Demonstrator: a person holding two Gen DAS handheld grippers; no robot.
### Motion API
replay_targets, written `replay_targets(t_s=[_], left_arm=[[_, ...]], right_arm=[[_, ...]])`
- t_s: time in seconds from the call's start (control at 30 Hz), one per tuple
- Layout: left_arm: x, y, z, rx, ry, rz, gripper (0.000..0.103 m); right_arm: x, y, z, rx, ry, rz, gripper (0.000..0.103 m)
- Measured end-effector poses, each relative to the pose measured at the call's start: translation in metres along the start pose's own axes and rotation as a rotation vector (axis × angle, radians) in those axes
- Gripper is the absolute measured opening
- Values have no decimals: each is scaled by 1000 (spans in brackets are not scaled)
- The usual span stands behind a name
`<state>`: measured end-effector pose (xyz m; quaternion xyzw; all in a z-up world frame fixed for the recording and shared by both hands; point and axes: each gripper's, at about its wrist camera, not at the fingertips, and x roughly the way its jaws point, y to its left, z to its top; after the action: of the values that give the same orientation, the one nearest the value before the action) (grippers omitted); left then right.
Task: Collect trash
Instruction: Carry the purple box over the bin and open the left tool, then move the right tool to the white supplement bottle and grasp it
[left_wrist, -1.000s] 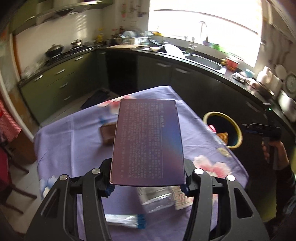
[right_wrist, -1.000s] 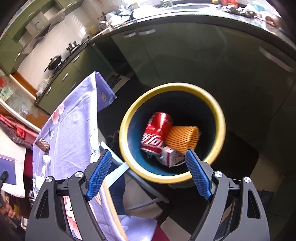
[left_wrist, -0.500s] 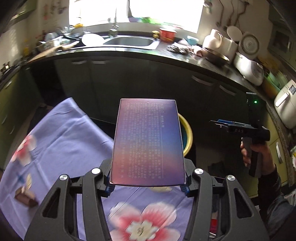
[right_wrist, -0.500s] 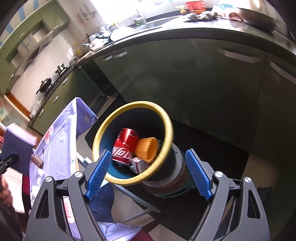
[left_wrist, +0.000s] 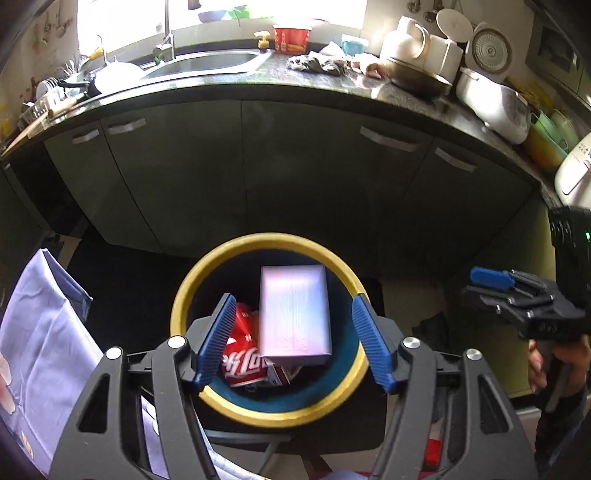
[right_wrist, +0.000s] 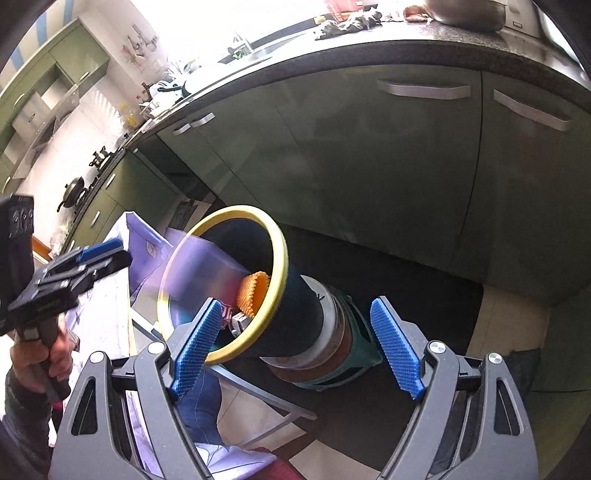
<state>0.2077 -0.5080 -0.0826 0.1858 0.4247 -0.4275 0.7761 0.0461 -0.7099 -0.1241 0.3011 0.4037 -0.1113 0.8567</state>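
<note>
A: Where's the purple box (left_wrist: 294, 310) right now?

B: Inside the mouth of the yellow-rimmed bin (left_wrist: 207, 280), clear of both blue pads (left_wrist: 218, 338) of the left gripper (left_wrist: 291, 341). It sits above a red can (left_wrist: 243, 362) and other scraps at the bottom (in the right wrist view it's only a purple blur across the bin's opening, beside an orange ridged thing (right_wrist: 253, 291)).

A: So the left jaws aren't on it?

B: No. They've just been opening, and nothing is pressed between them; the box shows in the gap but touches neither pad.

A: And the right gripper (right_wrist: 295, 347)?

B: Its jaws stand wide with nothing between them. It's off to the side of the bin, pointing at the dark outer wall, held by a hand (left_wrist: 554, 363) at the edge of the left view.

A: What's around the bin?

B: Dark green cabinets (left_wrist: 295, 177) behind it under a black counter (left_wrist: 325, 86), and a purple floral tablecloth (left_wrist: 44, 332) just to the left
</note>
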Motion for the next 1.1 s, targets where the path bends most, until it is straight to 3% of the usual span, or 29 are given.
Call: replay_targets(t_s=[0.27,0.47,0.6,0.9,1.1], left_arm=[[-96,17,-31,-5,-160,49,74],[-171,54,-92,-138,-236,78,84],[-217,73,-140,-191,-290,155,90],[-309,116,-240,-349,-406,321,96],[-351,142,-302,-463,-436,421,96]], right_arm=[[-1,6,-4,-16,-3,26,83],[4,23,-8,-55,22,35,83],[3,43,-12,-88,30,43,83],[10,132,-28,-258,84,67,84],[25,208,-44,-397,136,94,84]])
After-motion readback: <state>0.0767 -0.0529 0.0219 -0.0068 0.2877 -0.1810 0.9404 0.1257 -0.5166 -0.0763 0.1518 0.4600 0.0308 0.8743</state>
